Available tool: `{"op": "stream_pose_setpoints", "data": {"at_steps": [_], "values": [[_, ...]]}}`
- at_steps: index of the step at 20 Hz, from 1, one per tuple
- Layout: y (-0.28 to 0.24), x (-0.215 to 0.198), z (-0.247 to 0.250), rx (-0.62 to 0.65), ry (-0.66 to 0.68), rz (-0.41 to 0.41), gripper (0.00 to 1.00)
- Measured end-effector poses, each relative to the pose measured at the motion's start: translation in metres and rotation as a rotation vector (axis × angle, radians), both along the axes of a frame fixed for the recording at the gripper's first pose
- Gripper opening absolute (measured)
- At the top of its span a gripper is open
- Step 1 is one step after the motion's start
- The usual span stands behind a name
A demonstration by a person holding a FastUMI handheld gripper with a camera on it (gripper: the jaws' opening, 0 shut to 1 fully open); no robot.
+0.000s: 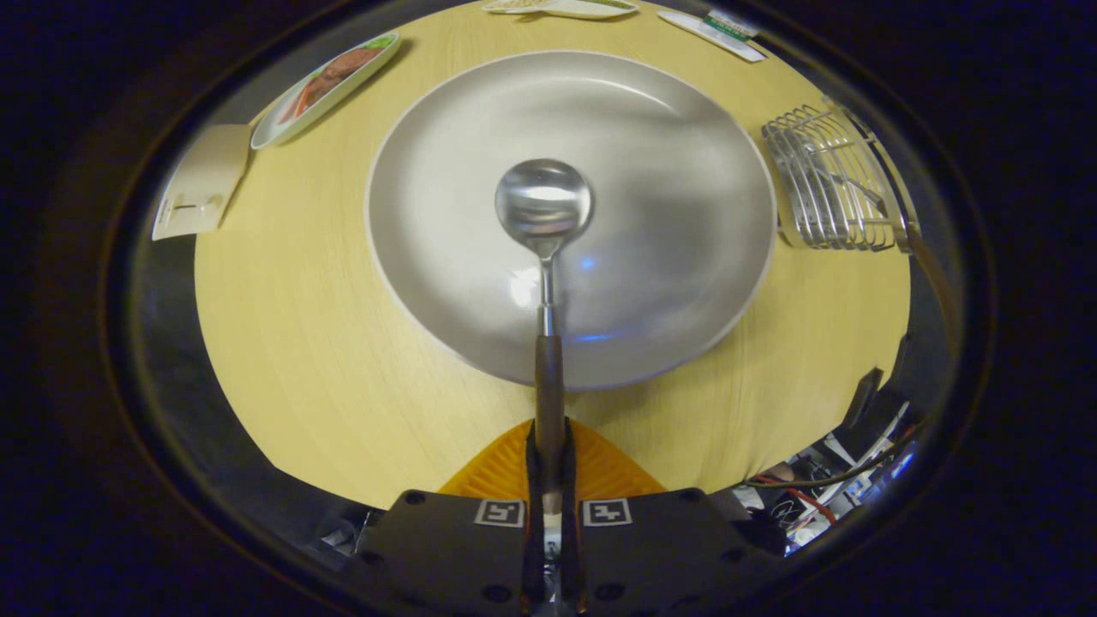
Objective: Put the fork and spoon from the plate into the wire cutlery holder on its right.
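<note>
The gripper [549, 463] is clamped on the wooden handle of the spoon [546, 257], whose polished steel bowl juts out ahead of the fingers over the grey plate [686, 214]. The spoon looks light and rigid, though its long overhang could let it pivot, so this hold low on the grippy wood seems sound. The wire cutlery holder [830, 184] stands ahead to the right, just beside the plate's rim; I see no obstacle between them.
</note>
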State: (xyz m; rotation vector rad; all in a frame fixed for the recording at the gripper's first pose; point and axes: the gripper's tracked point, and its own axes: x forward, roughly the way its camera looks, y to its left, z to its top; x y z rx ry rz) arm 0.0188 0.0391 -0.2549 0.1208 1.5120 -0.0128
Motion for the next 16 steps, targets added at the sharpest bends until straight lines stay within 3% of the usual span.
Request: {"op": "stream_pose_setpoints", "data": {"at_steps": [4, 9, 16], "values": [[-0.016, -0.012, 0.003, -0.095, 0.018, 0.033, 0.14], [-0.011, -0.022, 0.028, -0.050, 0.002, -0.044, 0.13], [-0.016, -0.029, 0.086, -0.056, -0.053, -0.093, 0.10]]}}
